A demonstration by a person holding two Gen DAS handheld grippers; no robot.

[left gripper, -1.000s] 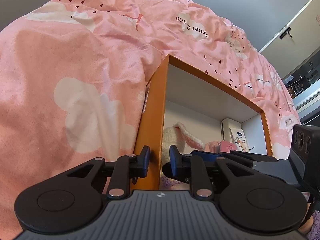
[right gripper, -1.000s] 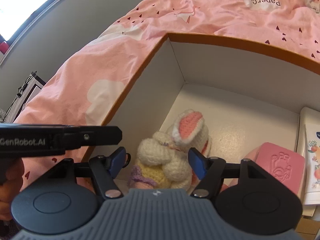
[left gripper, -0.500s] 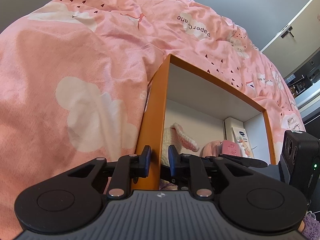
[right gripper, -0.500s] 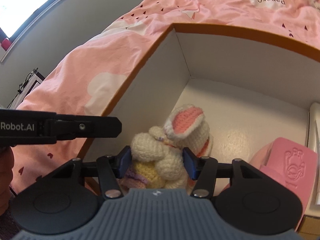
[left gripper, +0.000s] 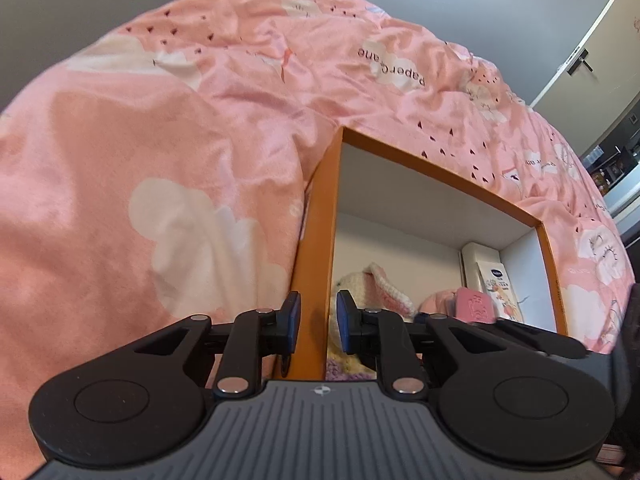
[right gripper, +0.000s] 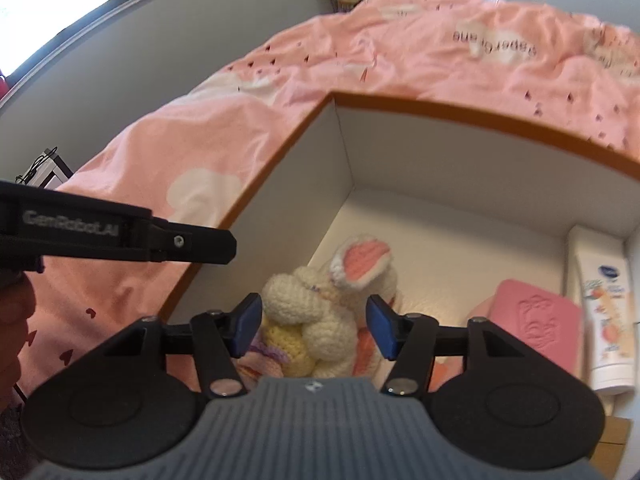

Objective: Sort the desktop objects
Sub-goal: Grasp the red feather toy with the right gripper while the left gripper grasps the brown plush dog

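A pink bedspread (right gripper: 400, 64) fills the upper frame behind an orange box (left gripper: 316, 264). The left gripper (left gripper: 316, 322) pinches the box's wall. The right gripper (right gripper: 314, 326), jaws just reopening, straddles the knitted bunny (right gripper: 320, 312) at lower centre without pressing it.

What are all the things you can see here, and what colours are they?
Box: one, orange outside, white inside, on the bed.
Crochet bunny: one, cream with pink ears, in the box's left corner.
Pink case: one, embossed, in the box right of the bunny.
Lotion tube: one, white with a blue logo, along the box's right wall.
Duvet: one, pink with white clouds, under and around the box.
Left gripper: black with blue pads, clamped on the box's left wall.
Right gripper: black with blue pads, jaws just opening, astride the bunny without pressing it.
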